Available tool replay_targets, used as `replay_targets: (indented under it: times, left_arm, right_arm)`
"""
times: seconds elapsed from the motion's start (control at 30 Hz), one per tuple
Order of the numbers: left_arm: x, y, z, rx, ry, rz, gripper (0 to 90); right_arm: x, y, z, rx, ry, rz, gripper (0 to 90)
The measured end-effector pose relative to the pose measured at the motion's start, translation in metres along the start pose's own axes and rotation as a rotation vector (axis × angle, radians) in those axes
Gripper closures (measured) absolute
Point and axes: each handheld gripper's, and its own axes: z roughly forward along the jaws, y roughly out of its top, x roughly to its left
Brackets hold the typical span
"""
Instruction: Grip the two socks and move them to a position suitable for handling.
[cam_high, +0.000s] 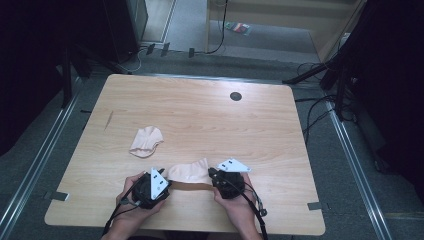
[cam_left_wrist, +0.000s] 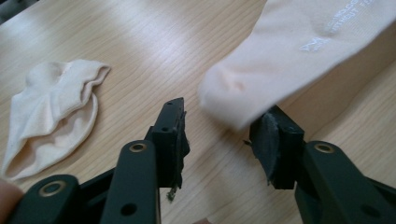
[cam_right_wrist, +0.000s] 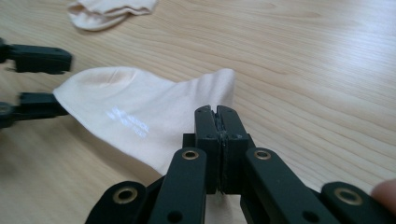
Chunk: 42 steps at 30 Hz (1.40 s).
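Observation:
A pale peach sock (cam_high: 190, 171) hangs lifted just over the wooden table (cam_high: 225, 125) near its front edge. My right gripper (cam_high: 212, 179) is shut on one end of it; in the right gripper view the jaws (cam_right_wrist: 218, 116) meet on the cloth (cam_right_wrist: 140, 112). My left gripper (cam_high: 169, 182) is at the sock's other end. Its jaws (cam_left_wrist: 224, 135) stand open and the sock's rounded toe (cam_left_wrist: 233, 93) hovers just beyond the gap, pressed by neither pad. From the right gripper view the left gripper (cam_right_wrist: 42, 81) flanks that toe. A second matching sock (cam_high: 146, 141) lies crumpled on the table to the left.
A small black round grommet (cam_high: 235, 96) sits in the tabletop at the far side. Cables and dark stands lie on the floor to the right of the table (cam_high: 320, 115). The person's hands hold both grippers close to the front edge.

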Motion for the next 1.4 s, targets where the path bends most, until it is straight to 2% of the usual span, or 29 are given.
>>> replay_targets:
  times: [0.1,0.13,0.17,0.23,0.3,0.37,0.47,0.5,0.57,0.63,0.77,0.8,0.87,0.97,1.13,1.3,1.4]
  left_arm:
    - [0.011,-0.005,0.001,0.026,-0.111,-0.016,49.2]
    - [0.016,-0.007,0.002,0.027,-0.168,-0.045,47.5]
    - [0.022,-0.007,0.004,0.032,-0.239,-0.099,45.1]
    - [0.03,-0.008,0.004,0.012,-0.285,-0.172,42.6]
    - [0.037,-0.007,0.005,-0.037,-0.32,-0.272,43.6]
    - [0.041,-0.002,0.008,-0.08,-0.305,-0.334,45.5]
    - [0.042,0.005,0.016,-0.093,-0.256,-0.373,50.7]
    - [0.042,0.005,0.016,-0.093,-0.256,-0.373,52.3]
    - [0.044,0.009,0.024,-0.095,-0.245,-0.42,54.1]
    - [0.046,0.012,0.033,-0.091,-0.241,-0.466,57.7]
    - [0.046,0.015,0.041,-0.077,-0.242,-0.472,59.6]
    - [0.044,0.015,0.042,-0.067,-0.244,-0.461,60.1]
    - [0.041,0.015,0.045,-0.049,-0.248,-0.438,62.9]
    - [0.038,0.017,0.047,-0.026,-0.249,-0.427,69.1]
    - [0.033,0.02,0.05,0.025,-0.251,-0.385,79.2]
    - [0.03,0.02,0.046,0.023,-0.251,-0.335,87.5]
    - [0.03,0.019,0.039,0.002,-0.259,-0.344,88.6]
  right_arm:
    - [-0.009,-0.001,0.001,0.018,-0.006,0.012,90.0]
    - [-0.011,-0.001,0.001,0.018,-0.011,0.005,89.9]
    - [-0.013,-0.002,0.001,0.018,-0.016,0.008,89.6]
    - [-0.016,-0.002,0.002,0.04,0.011,0.012,82.6]
    - [-0.018,-0.003,0.001,0.051,0.046,0.006,67.6]
    - [-0.02,-0.004,-0.005,0.037,0.047,-0.001,61.1]
    - [-0.031,-0.004,-0.019,-0.015,0.033,0.033,63.6]
    - [-0.031,-0.004,-0.019,-0.015,0.033,0.033,63.6]
    - [-0.042,-0.006,-0.026,-0.034,-0.019,0.07,69.1]
    - [-0.05,-0.009,-0.022,-0.034,-0.051,0.101,70.8]
    - [-0.051,-0.013,-0.011,0.004,-0.054,0.103,68.1]
    - [-0.047,-0.017,-0.006,0.046,-0.034,0.091,66.3]
    - [-0.043,-0.02,-0.004,0.067,-0.033,0.07,65.8]
    - [-0.041,-0.023,-0.004,0.093,-0.051,0.05,67.4]
    - [-0.04,-0.025,-0.001,0.117,-0.051,0.03,75.3]
    - [-0.038,-0.026,-0.001,0.112,-0.063,0.0,85.9]
    - [-0.037,-0.024,-0.003,0.102,-0.068,-0.001,87.1]
